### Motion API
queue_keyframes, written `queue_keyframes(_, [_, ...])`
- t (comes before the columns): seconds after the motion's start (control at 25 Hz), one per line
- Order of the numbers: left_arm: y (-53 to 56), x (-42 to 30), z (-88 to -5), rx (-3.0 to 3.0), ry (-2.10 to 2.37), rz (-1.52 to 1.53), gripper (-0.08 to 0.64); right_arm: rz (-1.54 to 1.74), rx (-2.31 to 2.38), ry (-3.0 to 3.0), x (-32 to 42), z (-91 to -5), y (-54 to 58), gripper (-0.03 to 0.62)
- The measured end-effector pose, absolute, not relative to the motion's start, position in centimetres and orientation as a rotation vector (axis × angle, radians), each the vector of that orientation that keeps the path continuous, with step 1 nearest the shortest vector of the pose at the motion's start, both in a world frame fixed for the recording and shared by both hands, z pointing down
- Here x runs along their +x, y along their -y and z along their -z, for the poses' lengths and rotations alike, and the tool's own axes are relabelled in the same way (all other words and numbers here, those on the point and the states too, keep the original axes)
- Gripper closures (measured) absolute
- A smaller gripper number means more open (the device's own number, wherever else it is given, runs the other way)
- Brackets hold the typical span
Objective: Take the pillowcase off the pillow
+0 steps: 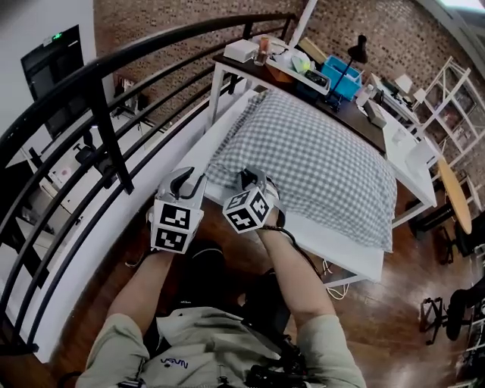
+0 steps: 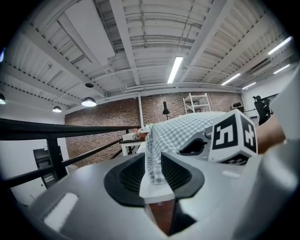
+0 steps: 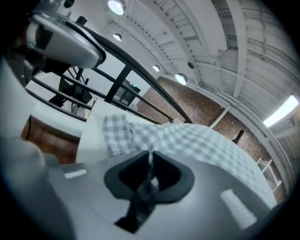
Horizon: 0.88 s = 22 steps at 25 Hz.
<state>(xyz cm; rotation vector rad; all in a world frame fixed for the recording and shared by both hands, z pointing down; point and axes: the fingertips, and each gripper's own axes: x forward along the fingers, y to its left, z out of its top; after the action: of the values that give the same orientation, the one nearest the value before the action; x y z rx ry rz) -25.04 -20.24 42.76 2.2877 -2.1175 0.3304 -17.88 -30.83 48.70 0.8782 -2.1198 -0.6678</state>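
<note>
Here the checked pillowcase [image 1: 318, 159] lies full and puffed on a white table [image 1: 356, 261], its near left corner at the table's near edge, right in front of the person. The pillow inside does not show. The left gripper [image 2: 154, 163] has its jaws closed narrow on a hanging fold of the checked cloth at that corner. The right gripper [image 3: 150, 164], just beside it, pinches a thin gathered strip of the same cloth, jaws nearly together. The two marker cubes sit close to each other, side by side.

To the left a black railing [image 1: 106, 129] curves along near the table's long edge, leaving only a slim gap on that side. On the right the pillowcase reaches close to the table's edge, and bare white top shows along the near side. Past the far end stands a dark-topped desk [image 1: 242, 67], touching or just beside the table, crowded with small things, among them a black lamp [image 1: 355, 47] and a blue box [image 1: 342, 77].

The floor [image 1: 379, 326] is brown wood, open to the right of the person. A brick wall [image 1: 189, 19] closes the far side, white shelving [image 1: 455, 98] stands at the right, and the gripper views show a white beamed ceiling with lit lamps.
</note>
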Motion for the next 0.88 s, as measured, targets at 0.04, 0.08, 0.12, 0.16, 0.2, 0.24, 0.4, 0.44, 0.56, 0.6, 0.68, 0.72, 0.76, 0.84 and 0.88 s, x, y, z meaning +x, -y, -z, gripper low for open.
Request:
queue_keyframes(0.04, [20.3, -25.1, -42.9, 2.290, 2.111, -0.330, 0.459, 0.652, 0.881, 2.152, -17.7, -48.3, 30.4, 0.568])
queue_keyframes(0.08, [20.5, -25.1, -43.0, 2.293, 2.102, -0.327, 0.459, 0.636, 0.882, 2.187, -17.4, -47.6, 29.8, 0.572])
queue_keyframes(0.12, [20.8, -24.9, -43.0, 2.299, 2.092, -0.322, 0.459, 0.624, 0.882, 2.222, -17.1, -46.8, 29.2, 0.575])
queue_keyframes(0.16, [21.1, -24.7, -42.9, 2.308, 2.081, -0.315, 0.459, 0.615, 0.879, 2.254, -16.7, -46.0, 28.6, 0.575])
queue_keyframes(0.2, [21.3, -24.4, -42.8, 2.321, 2.069, -0.308, 0.459, 0.610, 0.874, 2.284, -16.0, -45.3, 27.8, 0.577])
queue_keyframes(0.24, [21.6, -24.0, -42.7, 2.335, 2.057, -0.299, 0.459, 0.604, 0.869, 2.310, -15.2, -44.6, 27.0, 0.577])
queue_keyframes(0.4, [22.2, -22.5, -42.4, 2.383, 2.009, -0.274, 0.459, 0.562, 0.868, 2.405, -10.7, -42.5, 23.5, 0.577])
queue_keyframes(0.44, [22.4, -22.0, -42.5, 2.398, 1.989, -0.274, 0.459, 0.543, 0.873, 2.427, -9.5, -42.3, 22.8, 0.577])
queue_keyframes(0.56, [22.3, -19.0, -43.4, 2.468, 1.873, -0.307, 0.453, 0.477, 0.910, 2.458, -5.5, -41.9, 21.3, 0.577])
queue_keyframes(0.6, [22.0, -17.9, -43.9, 2.491, 1.830, -0.328, 0.448, 0.454, 0.931, 2.458, -4.2, -42.0, 21.0, 0.577])
queue_keyframes(0.68, [21.6, -15.8, -45.2, 2.523, 1.754, -0.381, 0.442, 0.416, 0.976, 2.452, -2.0, -42.4, 20.8, 0.577])
queue_keyframes(0.72, [21.4, -14.8, -46.0, 2.534, 1.718, -0.408, 0.437, 0.402, 0.989, 2.448, -1.3, -42.6, 20.8, 0.577])
queue_keyframes(0.76, [21.2, -13.9, -46.8, 2.542, 1.686, -0.431, 0.434, 0.390, 0.987, 2.448, -1.0, -42.8, 20.7, 0.577])
queue_keyframes(0.84, [21.0, -12.2, -48.1, 2.553, 1.636, -0.457, 0.430, 0.388, 0.947, 2.468, -1.6, -42.6, 20.0, 0.573])
queue_keyframes(0.88, [20.9, -11.6, -48.6, 2.556, 1.622, -0.463, 0.427, 0.403, 0.924, 2.485, -2.2, -42.3, 19.4, 0.569])
